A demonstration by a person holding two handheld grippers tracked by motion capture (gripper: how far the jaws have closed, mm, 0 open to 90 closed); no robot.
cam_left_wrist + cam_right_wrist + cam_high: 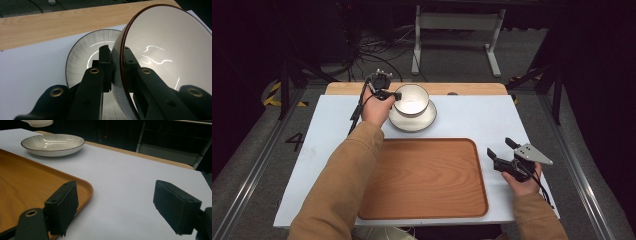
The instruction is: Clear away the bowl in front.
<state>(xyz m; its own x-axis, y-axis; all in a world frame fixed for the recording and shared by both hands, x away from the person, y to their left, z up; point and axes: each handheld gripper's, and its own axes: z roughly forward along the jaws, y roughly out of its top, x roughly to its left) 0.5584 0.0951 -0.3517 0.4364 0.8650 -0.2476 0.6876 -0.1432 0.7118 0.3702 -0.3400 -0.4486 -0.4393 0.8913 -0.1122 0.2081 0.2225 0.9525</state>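
A white bowl [411, 100] with a dark rim hangs tilted above a white ribbed plate [424, 121] at the back of the white table. My left gripper [393, 96] is shut on the bowl's left rim; in the left gripper view the rim [122, 65] runs between the two pads, one inside the bowl [170, 42] and one outside, with the plate [82, 55] below. My right gripper [501, 150] stands open, with nothing between its fingers, just right of the wooden tray [427, 177]. In the right gripper view its jaws are wide apart over the white table [120, 182].
The wooden tray [22, 182] lies at the front middle of the table, bare. A wooden strip [462, 88] runs along the table's far edge. Beyond it are a white metal stand [457, 30] and cables on the floor.
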